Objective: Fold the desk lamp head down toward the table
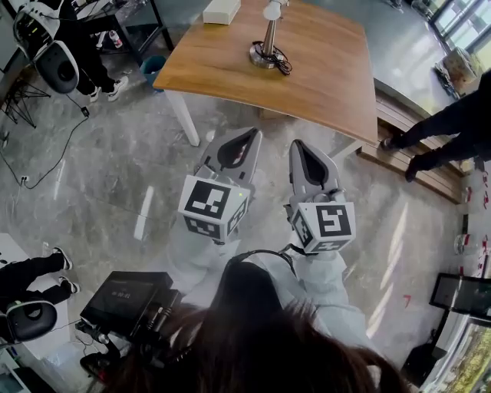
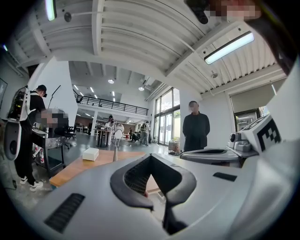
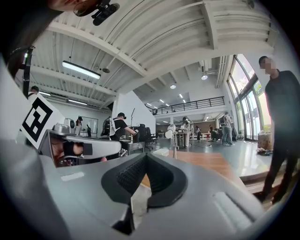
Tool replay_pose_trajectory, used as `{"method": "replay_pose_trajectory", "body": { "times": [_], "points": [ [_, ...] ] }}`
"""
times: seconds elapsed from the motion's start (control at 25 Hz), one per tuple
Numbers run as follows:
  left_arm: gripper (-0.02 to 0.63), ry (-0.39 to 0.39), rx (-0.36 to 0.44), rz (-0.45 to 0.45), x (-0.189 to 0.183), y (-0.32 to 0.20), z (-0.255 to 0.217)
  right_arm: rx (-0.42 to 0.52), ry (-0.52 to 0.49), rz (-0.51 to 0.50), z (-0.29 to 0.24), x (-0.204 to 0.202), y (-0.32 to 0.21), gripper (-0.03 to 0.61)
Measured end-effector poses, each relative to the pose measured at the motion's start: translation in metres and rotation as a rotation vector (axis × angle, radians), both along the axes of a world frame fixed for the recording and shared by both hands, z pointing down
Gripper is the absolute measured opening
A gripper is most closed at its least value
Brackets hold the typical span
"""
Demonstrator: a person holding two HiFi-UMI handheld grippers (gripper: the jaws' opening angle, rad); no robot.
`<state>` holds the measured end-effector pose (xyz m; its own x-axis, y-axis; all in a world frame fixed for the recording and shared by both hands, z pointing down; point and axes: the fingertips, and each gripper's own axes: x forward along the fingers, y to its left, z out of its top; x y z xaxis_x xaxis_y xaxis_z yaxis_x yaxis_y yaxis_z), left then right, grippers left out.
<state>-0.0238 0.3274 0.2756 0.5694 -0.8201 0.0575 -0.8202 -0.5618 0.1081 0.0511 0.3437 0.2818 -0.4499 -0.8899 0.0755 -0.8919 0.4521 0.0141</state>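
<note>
**Both grippers clenched, lamp not yet reached**

Big open hall, polished grey floor (image 1: 115,169) under me, and the wooden table (image 1: 330,69) sits ahead. The desk lamp (image 1: 269,34) stands upright towards the table's far side, its cord (image 1: 281,63) bunched at the round base and a white box (image 1: 221,11) nearby. My left gripper (image 1: 251,138) and right gripper (image 1: 298,146) hang side by side over the floor, short of the table, both clenched on nothing. I reckon the lamp is light on top, with a weighted base and a stiffish hinge. It could tip or skid on that smooth wood. My pick: pin the pole low with one gripper and press the head down with the other.
</note>
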Motion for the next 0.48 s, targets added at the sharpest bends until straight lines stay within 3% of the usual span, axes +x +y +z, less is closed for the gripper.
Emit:
{"method": "replay_pose_trajectory", "body": {
  "times": [0.48],
  "points": [
    [-0.002, -0.033, -0.018, 0.066, -0.051, -0.257, -0.003, -0.002, 0.002, 0.147, -0.011, -0.007, -0.252, 0.002]
  ]
}}
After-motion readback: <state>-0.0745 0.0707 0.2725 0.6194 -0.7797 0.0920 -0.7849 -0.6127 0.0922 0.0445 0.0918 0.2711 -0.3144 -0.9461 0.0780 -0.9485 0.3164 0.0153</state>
